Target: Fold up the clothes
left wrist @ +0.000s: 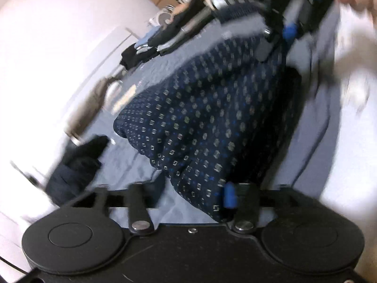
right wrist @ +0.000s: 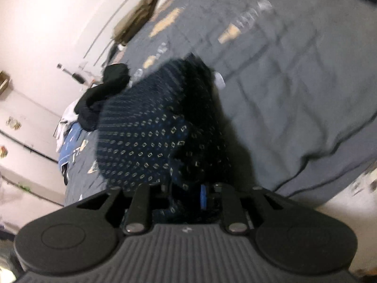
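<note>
The right gripper (right wrist: pixel 186 195) pinches the patterned navy garment (right wrist: pixel 141 141) between its fingers over the bed (right wrist: pixel 294 94), while the left gripper (left wrist: pixel 186 193) fingers stand spread, cloth against one.

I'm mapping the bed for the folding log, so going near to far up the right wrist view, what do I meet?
Right gripper → navy dotted knit garment → grey quilted bedcover → olive-brown cloth at the bed's far edge.
</note>
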A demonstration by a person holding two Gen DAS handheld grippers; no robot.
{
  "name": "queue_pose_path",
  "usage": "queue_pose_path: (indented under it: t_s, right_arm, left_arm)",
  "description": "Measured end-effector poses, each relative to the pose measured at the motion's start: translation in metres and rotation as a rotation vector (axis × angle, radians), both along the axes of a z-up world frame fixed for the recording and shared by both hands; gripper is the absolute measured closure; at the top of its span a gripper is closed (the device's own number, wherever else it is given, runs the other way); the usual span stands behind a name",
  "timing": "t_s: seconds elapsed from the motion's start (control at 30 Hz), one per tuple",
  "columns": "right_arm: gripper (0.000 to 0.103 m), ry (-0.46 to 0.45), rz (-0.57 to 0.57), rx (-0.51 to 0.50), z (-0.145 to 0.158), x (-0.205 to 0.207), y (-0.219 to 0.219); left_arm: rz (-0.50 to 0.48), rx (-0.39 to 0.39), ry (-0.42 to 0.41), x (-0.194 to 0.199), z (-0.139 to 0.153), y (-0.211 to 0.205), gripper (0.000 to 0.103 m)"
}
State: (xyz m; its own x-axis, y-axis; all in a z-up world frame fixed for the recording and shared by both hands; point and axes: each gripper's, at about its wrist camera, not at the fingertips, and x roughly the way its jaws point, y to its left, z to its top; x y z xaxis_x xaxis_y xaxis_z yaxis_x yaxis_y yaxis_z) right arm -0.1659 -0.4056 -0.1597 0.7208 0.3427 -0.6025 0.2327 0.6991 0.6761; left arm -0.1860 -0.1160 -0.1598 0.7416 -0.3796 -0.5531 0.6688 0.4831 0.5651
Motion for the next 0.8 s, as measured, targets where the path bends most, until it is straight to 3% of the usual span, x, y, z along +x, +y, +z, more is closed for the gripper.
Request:
queue_pose_path:
  t_s: [0.07,0.17,0.23,0.37,0.5,0.6,0.8]
  right_arm:
    - [0.076,-0.06,-0.012,-0.019,0.02,-0.011,-0.01]
    - [0.061,-0.149,-0.03,-0.05,0.049,-0.026,-0.025]
    - [0.057,-0.196,-0.022,-0.093,0.064,-0.014,-0.032]
    - [0.055,-0.247,0.06,-0.156,0.083,0.034,-0.033]
    - [0.054,-0.263,0.137,-0.229,0.092,0.084,-0.025]
    - [0.054,-0.24,0.17,-0.222,0.078,0.123,-0.02]
    - [0.054,-0.203,0.201,-0.269,0.047,0.174,-0.011]
  left_arm:
    - [0.01,-0.133,0.103,0.007,0.022,0.018,0.034]
    - [0.048,-0.425,0.289,0.024,0.053,0.05,0.033]
    - [0.101,-0.618,0.383,0.041,0.067,0.066,0.033]
    - [0.187,-0.813,0.449,0.08,0.079,0.07,0.032]
    - [0.235,-0.935,0.524,0.107,0.087,0.072,0.032]
    - [0.242,-0.936,0.534,0.127,0.093,0.066,0.029]
    - [0.301,-0.864,0.549,0.19,0.085,0.037,0.028]
